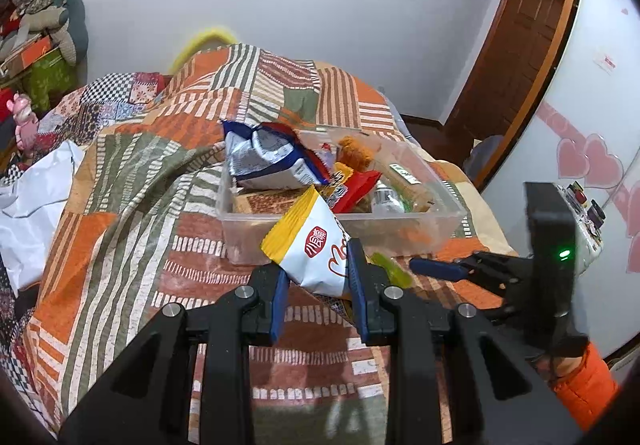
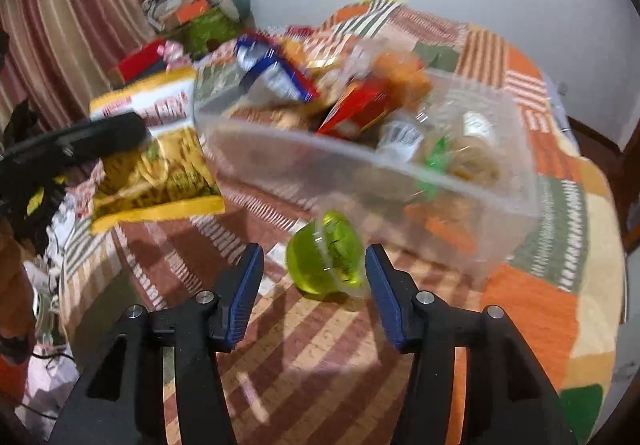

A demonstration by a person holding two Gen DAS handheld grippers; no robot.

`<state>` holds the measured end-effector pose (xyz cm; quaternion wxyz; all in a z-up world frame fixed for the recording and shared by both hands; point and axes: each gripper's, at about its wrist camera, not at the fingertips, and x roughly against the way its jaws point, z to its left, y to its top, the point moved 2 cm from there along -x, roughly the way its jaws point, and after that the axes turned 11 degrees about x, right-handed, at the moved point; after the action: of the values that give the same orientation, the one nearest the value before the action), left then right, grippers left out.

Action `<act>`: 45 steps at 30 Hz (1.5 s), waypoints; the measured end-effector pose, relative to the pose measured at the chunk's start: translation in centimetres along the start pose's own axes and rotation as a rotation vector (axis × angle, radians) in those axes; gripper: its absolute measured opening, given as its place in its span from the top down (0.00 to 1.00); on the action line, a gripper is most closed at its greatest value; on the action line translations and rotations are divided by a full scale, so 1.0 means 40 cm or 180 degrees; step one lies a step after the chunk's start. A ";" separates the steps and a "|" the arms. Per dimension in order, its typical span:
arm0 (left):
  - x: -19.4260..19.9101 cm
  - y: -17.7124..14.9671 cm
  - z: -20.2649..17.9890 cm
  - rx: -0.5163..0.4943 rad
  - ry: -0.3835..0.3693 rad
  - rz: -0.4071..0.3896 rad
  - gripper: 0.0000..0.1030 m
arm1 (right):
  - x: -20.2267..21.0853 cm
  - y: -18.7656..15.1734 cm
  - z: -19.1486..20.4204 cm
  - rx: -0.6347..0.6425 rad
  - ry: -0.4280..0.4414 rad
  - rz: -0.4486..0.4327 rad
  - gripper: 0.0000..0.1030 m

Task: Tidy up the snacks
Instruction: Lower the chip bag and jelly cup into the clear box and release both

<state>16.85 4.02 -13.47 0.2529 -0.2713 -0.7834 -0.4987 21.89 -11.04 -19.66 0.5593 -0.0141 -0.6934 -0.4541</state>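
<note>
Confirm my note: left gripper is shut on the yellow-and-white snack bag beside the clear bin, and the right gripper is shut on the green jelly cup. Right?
Not quite. The right gripper is open: in the right wrist view its blue fingers stand apart on either side of the green jelly cup, which lies on the quilt. The left gripper is indeed shut on the yellow-and-white snack bag beside the clear bin.

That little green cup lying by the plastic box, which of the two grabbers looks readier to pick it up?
Probably the right gripper: its jaws are open, with the green jelly cup just ahead between its fingers. The left gripper is already shut on a yellow-and-white snack bag.
</note>
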 end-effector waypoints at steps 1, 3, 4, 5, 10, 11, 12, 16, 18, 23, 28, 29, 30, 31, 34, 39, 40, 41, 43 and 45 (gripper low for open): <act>0.000 0.001 0.007 0.0022 0.0010 0.0001 0.74 | -0.015 -0.002 0.004 0.0026 0.0019 0.0050 0.49; 0.001 0.001 0.017 0.0060 0.0012 0.0003 0.74 | -0.041 -0.002 0.010 0.0120 -0.0106 0.0108 0.50; 0.000 0.002 0.021 0.0082 0.0005 0.0007 0.74 | -0.049 -0.001 0.011 0.0147 -0.0137 0.0138 0.52; -0.001 0.003 0.025 0.0101 -0.0004 0.0013 0.74 | -0.055 -0.002 0.009 0.0159 -0.0154 0.0151 0.59; -0.005 0.012 0.024 0.0137 -0.0017 -0.0015 0.74 | -0.049 -0.006 -0.009 0.0072 -0.0107 0.0102 0.60; -0.006 0.015 0.022 0.0141 -0.0025 -0.0025 0.74 | -0.046 -0.008 -0.013 0.0058 -0.0112 0.0089 0.60; -0.005 0.019 0.019 0.0140 -0.0031 -0.0039 0.74 | -0.040 -0.011 -0.017 0.0030 -0.0100 0.0068 0.61; -0.006 0.038 0.003 0.0114 -0.0052 -0.0098 0.74 | -0.003 -0.013 -0.021 -0.0025 -0.0069 -0.0058 0.61; -0.008 0.054 -0.008 0.0102 -0.0074 -0.0133 0.74 | 0.017 -0.007 -0.021 -0.0045 -0.0079 -0.0130 0.61; -0.021 0.087 -0.031 0.0090 -0.0123 -0.0202 0.74 | 0.079 0.021 -0.047 -0.0151 -0.0117 -0.0403 0.61; -0.053 0.117 -0.055 0.0055 -0.0141 -0.0247 0.74 | 0.122 0.047 -0.084 -0.0285 -0.0148 -0.0641 0.61; -0.064 0.125 -0.060 0.0057 -0.0146 -0.0248 0.74 | 0.128 0.056 -0.093 -0.0304 -0.0180 -0.0690 0.61; -0.071 0.128 -0.062 0.0062 -0.0159 -0.0243 0.74 | 0.131 0.063 -0.096 -0.0308 -0.0211 -0.0713 0.61; -0.081 0.133 -0.065 0.0069 -0.0176 -0.0234 0.74 | 0.132 0.072 -0.104 -0.0317 -0.0251 -0.0741 0.61; -0.115 0.146 -0.071 0.0062 -0.0149 -0.0235 0.74 | 0.131 0.089 -0.125 -0.0351 -0.0330 -0.0799 0.61; -0.182 0.152 -0.085 -0.0041 -0.0087 -0.0168 0.74 | 0.092 0.111 -0.151 -0.0431 -0.0425 -0.0774 0.61; -0.195 0.152 -0.088 -0.0070 -0.0063 -0.0148 0.73 | 0.077 0.113 -0.154 -0.0445 -0.0446 -0.0741 0.61; -0.206 0.150 -0.091 -0.0094 -0.0059 -0.0141 0.73 | 0.073 0.112 -0.155 -0.0455 -0.0459 -0.0719 0.60; -0.218 0.146 -0.090 -0.0116 -0.0084 -0.0118 0.73 | 0.051 0.110 -0.160 -0.0467 -0.0502 -0.0625 0.60; -0.227 0.142 -0.089 -0.0121 -0.0018 -0.0137 0.70 | 0.047 0.104 -0.155 -0.0451 -0.0564 -0.0611 0.58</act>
<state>27.72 1.20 -14.52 0.2347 -0.2605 -0.7802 -0.5181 28.13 -13.52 -15.86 0.4475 -0.0273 -0.7044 -0.5503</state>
